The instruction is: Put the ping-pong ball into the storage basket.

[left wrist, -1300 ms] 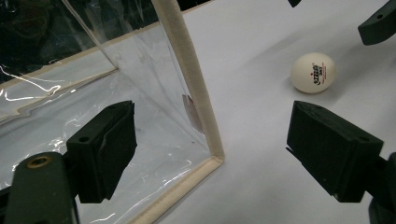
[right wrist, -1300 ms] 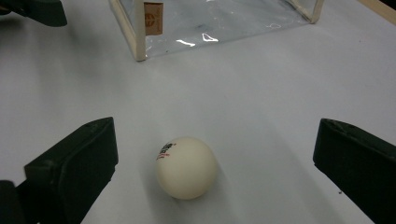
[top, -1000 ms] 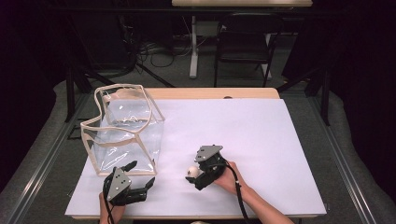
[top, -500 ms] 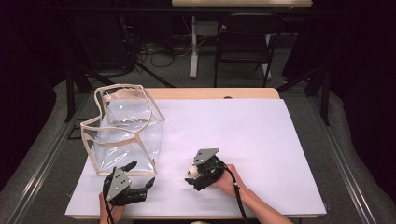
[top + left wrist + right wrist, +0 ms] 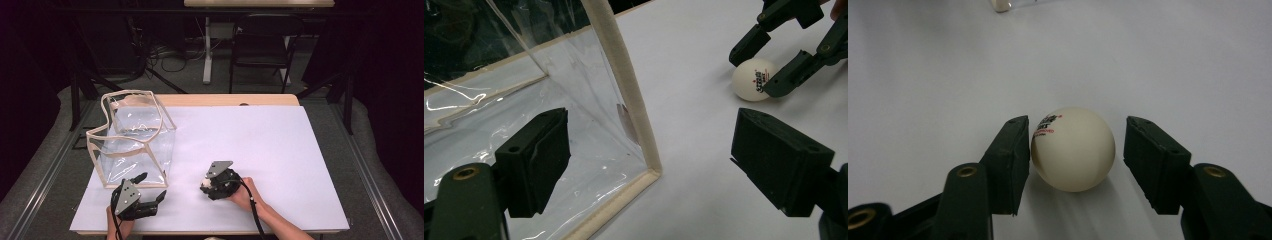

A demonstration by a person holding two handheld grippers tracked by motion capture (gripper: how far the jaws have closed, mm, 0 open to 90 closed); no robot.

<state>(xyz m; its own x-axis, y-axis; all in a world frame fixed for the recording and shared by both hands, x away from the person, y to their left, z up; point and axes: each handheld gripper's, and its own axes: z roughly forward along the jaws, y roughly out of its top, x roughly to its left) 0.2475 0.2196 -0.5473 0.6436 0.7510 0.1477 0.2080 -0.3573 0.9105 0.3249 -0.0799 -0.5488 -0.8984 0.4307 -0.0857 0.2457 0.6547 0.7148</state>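
**A:** Dark room behind, cables and a chair (image 5: 260, 37) on the floor. What's on the white surface (image 5: 280, 145)?

**B:** From the high view, a clear bag (image 5: 132, 137) with cream edging stands at the left. The left gripper (image 5: 150, 192) sits just in front of its near corner. The right gripper (image 5: 206, 186) is nearer the middle, held low, with a small white ball (image 5: 204, 188) at its tip.

**A:** And the left gripper view?

**B:** Its fingers (image 5: 536, 160) are spread wide, holding nothing. The bag's corner seam (image 5: 629, 105) rises between them, closer to the left one. Farther off, the ball (image 5: 754, 79) rests on the surface between the other gripper's fingers.

**A:** Right gripper view?

**B:** The ball (image 5: 1073, 149) lies directly between the two fingers (image 5: 1010, 160), on the surface. The left one looks to be touching it or nearly so; the right one stands apart with a visible gap. So they're released, not yet gripping.

**A:** What does the next move depend on?

**B:** I'd judge the ball sits slightly off-centre toward the left finger, so closing could nudge it sideways. The right gripper is clearly the nearer one.
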